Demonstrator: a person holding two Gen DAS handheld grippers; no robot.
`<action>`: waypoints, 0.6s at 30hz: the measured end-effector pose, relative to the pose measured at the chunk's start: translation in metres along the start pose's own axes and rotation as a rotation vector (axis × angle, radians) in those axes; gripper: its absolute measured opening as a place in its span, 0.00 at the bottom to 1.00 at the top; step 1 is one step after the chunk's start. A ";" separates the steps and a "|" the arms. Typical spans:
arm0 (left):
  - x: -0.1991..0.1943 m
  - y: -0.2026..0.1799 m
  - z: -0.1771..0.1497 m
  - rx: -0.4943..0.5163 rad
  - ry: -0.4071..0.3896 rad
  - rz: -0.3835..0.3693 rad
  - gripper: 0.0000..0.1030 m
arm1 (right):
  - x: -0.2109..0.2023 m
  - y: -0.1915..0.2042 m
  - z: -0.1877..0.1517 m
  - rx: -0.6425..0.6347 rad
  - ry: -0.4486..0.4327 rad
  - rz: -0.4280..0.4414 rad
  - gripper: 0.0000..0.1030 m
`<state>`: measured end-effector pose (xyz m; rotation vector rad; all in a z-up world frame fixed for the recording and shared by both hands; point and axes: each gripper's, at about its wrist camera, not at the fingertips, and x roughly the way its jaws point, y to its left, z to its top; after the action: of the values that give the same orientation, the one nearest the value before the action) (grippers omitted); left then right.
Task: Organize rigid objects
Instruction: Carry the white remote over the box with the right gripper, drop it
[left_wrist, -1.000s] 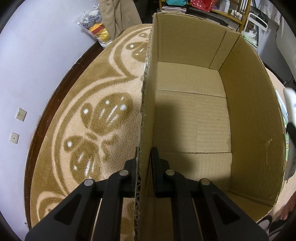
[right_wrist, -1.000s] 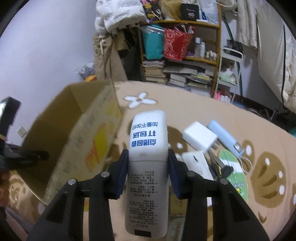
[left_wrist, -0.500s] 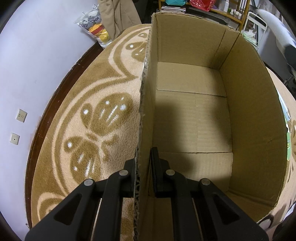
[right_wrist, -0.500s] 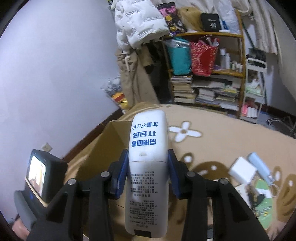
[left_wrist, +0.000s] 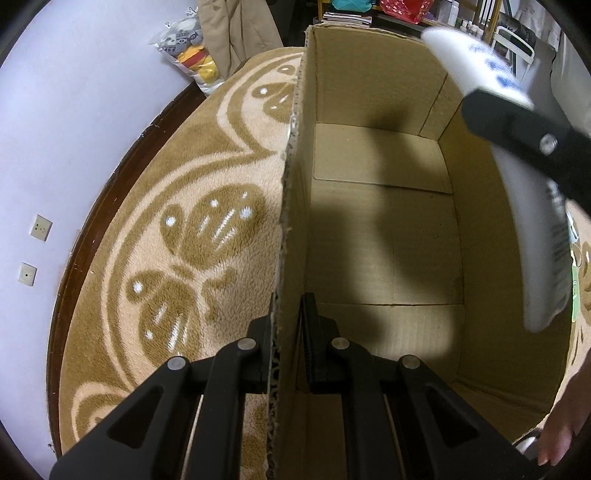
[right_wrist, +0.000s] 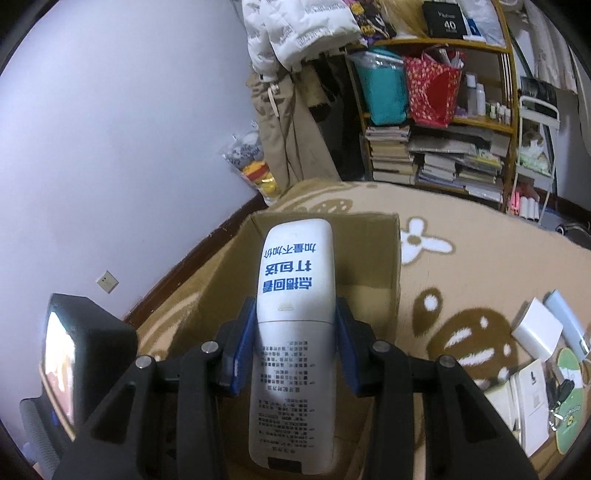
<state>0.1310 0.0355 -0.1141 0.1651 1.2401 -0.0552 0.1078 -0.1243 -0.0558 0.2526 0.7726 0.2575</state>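
On the patterned rug (left_wrist: 192, 229), the left gripper (left_wrist: 286, 325) was clamped on the near left wall of the open cardboard box (left_wrist: 384, 240), one finger outside and one inside. Above the box's right side, the right gripper (right_wrist: 295, 325) held a white bottle (right_wrist: 293, 321) with blue print between its blue pads (right_wrist: 242, 347), pointing toward the far wall of the box.

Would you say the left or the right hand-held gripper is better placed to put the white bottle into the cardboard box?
Right: the right hand-held gripper grips the white bottle above the cardboard box, while the left hand-held gripper pinches its wall.
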 end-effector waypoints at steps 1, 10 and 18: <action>0.000 0.000 0.000 -0.001 0.000 0.000 0.09 | 0.001 -0.001 -0.001 0.001 0.007 -0.002 0.43; 0.000 0.001 0.000 0.005 -0.004 0.005 0.09 | -0.022 0.000 0.004 -0.029 -0.064 -0.010 0.65; -0.001 -0.003 -0.001 0.023 -0.014 0.025 0.09 | -0.053 -0.022 0.002 -0.062 -0.132 -0.113 0.83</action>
<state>0.1294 0.0324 -0.1141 0.2002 1.2233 -0.0492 0.0757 -0.1620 -0.0262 0.1653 0.6448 0.1563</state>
